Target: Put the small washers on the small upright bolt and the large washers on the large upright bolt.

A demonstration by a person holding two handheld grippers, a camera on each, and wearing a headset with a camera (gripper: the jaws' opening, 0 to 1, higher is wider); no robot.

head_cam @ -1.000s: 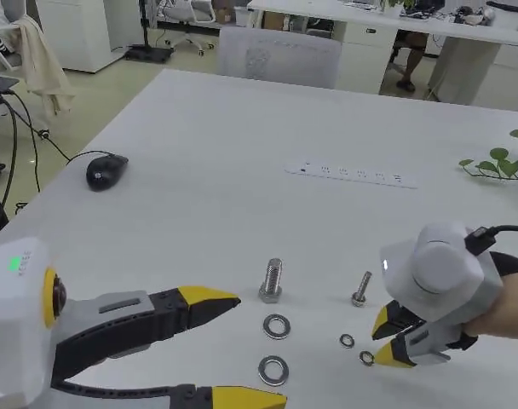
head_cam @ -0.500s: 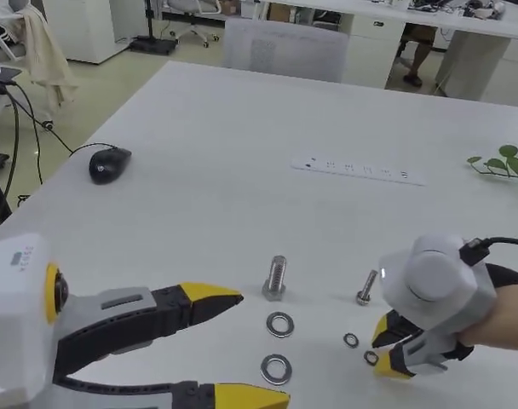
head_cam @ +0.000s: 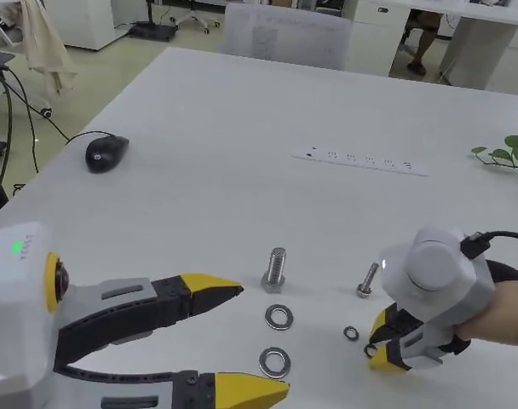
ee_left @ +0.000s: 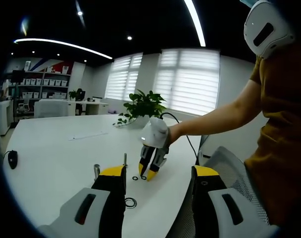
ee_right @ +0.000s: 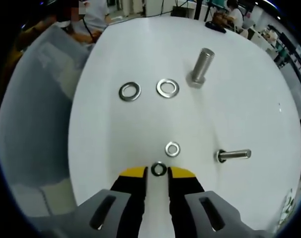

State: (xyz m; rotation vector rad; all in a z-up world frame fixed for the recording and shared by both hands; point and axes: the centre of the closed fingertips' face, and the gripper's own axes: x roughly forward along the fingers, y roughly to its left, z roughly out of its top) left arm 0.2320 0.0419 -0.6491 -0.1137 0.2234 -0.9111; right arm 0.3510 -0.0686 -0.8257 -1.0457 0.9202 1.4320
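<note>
The left gripper (head_cam: 257, 339) gapes wide nearest, just beside two large washers (head_cam: 274, 362). The right gripper (head_cam: 378, 342) pinches one small washer (ee_right: 159, 169) in narrow jaws. A second small washer (head_cam: 351, 333) lies near. Beyond stand the large bolt (head_cam: 274, 269) and the small bolt (head_cam: 366, 279).

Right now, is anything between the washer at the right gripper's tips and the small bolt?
Nothing upright. The small washer sits at the tips of the right gripper; the other small washer lies flat on the table just beside the line to the small bolt.
</note>
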